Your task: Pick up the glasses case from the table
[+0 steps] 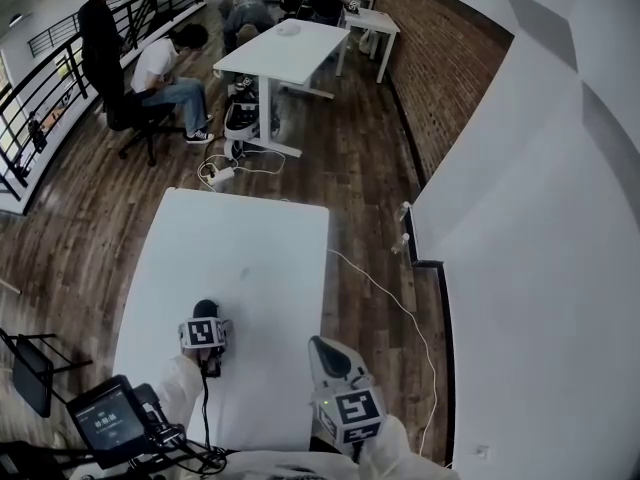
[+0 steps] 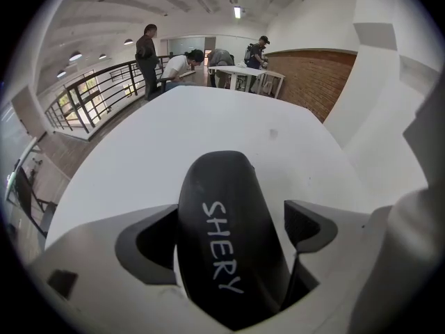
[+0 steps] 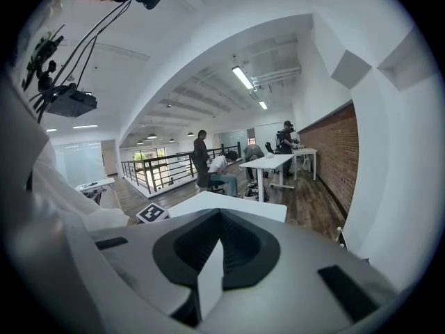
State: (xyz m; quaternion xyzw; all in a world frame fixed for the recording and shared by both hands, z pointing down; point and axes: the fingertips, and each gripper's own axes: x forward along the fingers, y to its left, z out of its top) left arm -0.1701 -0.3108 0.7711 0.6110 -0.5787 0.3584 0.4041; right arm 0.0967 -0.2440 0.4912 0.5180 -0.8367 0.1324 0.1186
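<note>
Item: glasses case (image 2: 228,245), black, at near end of white table (image 1: 262,253), clamped between my left gripper (image 1: 205,324) jaws. Right gripper (image 3: 220,255): jaws together, empty, aside. My advice: firm squeeze, lift straight, level.

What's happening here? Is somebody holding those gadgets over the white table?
A person holds a two-jaw gripper in each hand over a white table. The left gripper is closed around a black glasses case with SHERY written on it; whether the case is off the table yet is hard to tell. The right gripper is shut, holds nothing, and hangs near the table's near corner. Other people are busy at another desk farther back.
</note>
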